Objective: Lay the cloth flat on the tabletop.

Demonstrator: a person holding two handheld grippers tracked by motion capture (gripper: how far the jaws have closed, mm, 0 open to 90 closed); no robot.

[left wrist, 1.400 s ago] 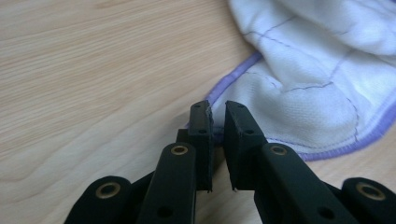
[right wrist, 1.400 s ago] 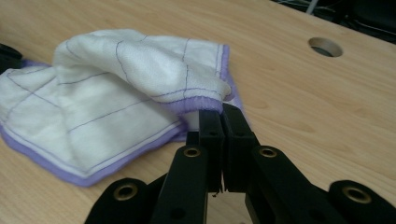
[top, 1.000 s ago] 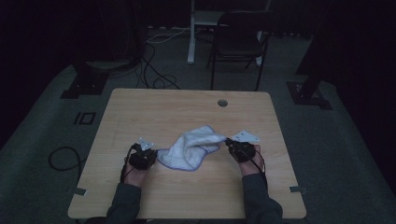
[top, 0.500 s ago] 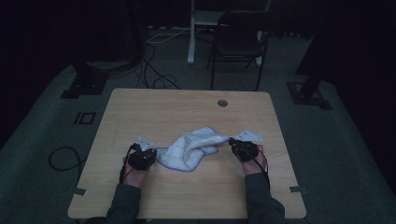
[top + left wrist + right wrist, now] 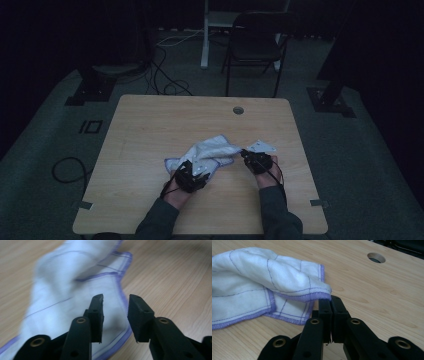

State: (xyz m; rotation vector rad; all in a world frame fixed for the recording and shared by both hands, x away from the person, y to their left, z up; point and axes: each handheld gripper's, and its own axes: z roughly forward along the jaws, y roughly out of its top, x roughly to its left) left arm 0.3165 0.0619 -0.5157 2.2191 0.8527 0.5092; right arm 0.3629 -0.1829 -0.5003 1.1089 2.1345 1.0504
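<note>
- Right tongs (image 5: 331, 300) pinch cloth (image 5: 257, 287) hem, jaws pressed together.
- Left tongs (image 5: 115, 315) spread over cloth corner on table (image 5: 150, 125).
- Likely folding; next, left must close on that blurred edge.

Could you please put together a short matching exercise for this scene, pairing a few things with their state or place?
Things:
1. left claw
2. right claw
3. cloth
4. round hole

States or places:
A. white with a purple hem, crumpled on the table
B. jaws apart, over the cloth
C. in the table top, beyond the cloth
D. jaws closed on the cloth's hem

Pairs: 1-B, 2-D, 3-A, 4-C
</note>
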